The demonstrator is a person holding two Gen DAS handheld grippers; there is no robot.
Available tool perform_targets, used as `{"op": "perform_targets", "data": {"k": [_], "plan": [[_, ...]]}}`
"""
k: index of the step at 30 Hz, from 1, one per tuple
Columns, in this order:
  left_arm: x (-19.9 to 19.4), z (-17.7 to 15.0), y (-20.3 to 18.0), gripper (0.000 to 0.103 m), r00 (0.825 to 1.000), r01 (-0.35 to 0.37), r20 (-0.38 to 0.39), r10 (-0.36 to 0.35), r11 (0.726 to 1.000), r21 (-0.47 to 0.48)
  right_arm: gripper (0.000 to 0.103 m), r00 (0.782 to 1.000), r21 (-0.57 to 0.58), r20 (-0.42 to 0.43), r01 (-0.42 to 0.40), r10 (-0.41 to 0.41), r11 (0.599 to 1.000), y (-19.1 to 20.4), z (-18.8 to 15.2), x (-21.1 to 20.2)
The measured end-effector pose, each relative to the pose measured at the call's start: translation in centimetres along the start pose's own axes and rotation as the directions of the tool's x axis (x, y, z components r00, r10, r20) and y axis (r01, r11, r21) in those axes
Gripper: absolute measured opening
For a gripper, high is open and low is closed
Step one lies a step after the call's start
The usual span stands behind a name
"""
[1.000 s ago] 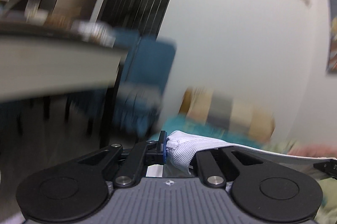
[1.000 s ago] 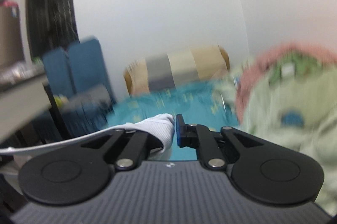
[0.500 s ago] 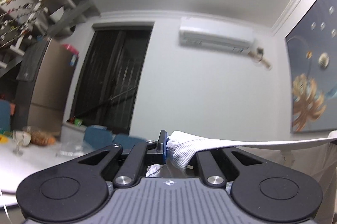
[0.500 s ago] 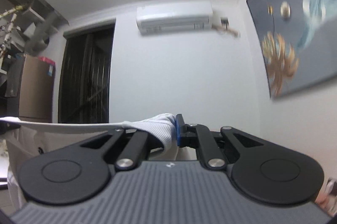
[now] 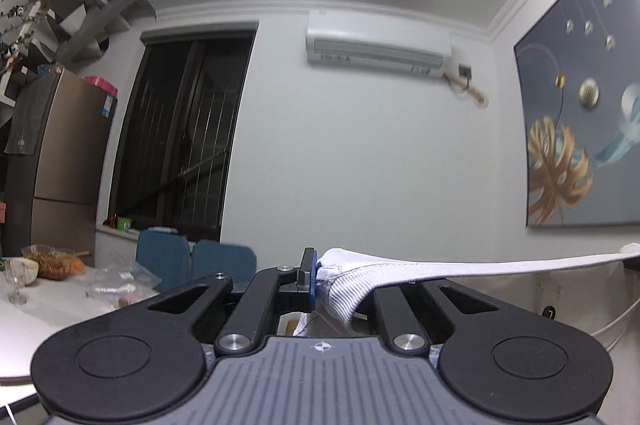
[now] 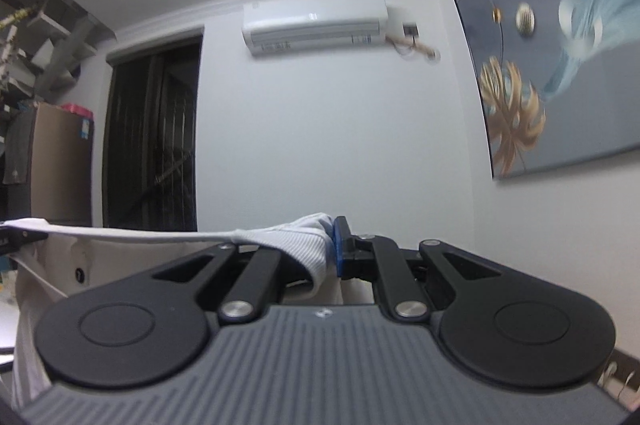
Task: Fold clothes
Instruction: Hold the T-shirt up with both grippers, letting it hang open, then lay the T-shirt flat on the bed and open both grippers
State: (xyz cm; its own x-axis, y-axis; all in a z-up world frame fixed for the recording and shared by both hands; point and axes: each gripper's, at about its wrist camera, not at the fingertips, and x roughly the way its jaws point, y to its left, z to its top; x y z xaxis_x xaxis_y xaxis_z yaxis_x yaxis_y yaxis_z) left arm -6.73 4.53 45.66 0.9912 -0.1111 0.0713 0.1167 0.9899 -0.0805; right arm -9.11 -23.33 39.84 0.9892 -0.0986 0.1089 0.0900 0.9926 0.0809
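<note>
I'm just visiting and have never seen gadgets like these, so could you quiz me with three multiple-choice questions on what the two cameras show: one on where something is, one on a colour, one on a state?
1. Where is the air conditioner?
A. high on the wall, right of the dark window
B. on the floor
C. on the table

2. What colour is the garment held between the tools?
A. red
B. white
C. black

3. How is the left tool?
A. wide open and empty
B. lying on the table
C. shut on the garment's ribbed edge

Answers: 1 A, it hangs just below the ceiling beside the window. 2 B, the stretched cloth is white in both views. 3 C, the ribbed edge is pinched at the blue pad, as with the right tool.
</note>
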Motion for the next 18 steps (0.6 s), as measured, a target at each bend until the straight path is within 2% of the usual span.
{"op": "perform_targets", "data": {"k": [4,9,14,18], "plan": [[8.6,-6.5,0.9,0.008,0.996,-0.033,-0.086,0.033,0.999,-0.006,0.009,0.996,-0.005,-0.082,0.031,-0.032,0.999,-0.5,-5.6,6.4],[20.7,-16.5,1.7,0.009,0.979,-0.085,-0.185,0.084,0.996,-0.001,0.009,0.978,-0.015,-0.195,0.067,-0.069,0.998,-0.9,-14.6,17.7],[34.0,-30.0,1.8,0.011,0.950,-0.124,-0.281,0.133,0.991,0.048,0.009,0.940,-0.038,-0.322,0.106,-0.113,0.994,-2.0,-26.6,30.7],[44.2,-42.3,2.0,0.012,0.915,-0.139,-0.370,0.161,0.987,0.085,0.009,0.904,-0.059,-0.405,0.127,-0.140,0.990,-3.1,-37.8,40.3]]}}
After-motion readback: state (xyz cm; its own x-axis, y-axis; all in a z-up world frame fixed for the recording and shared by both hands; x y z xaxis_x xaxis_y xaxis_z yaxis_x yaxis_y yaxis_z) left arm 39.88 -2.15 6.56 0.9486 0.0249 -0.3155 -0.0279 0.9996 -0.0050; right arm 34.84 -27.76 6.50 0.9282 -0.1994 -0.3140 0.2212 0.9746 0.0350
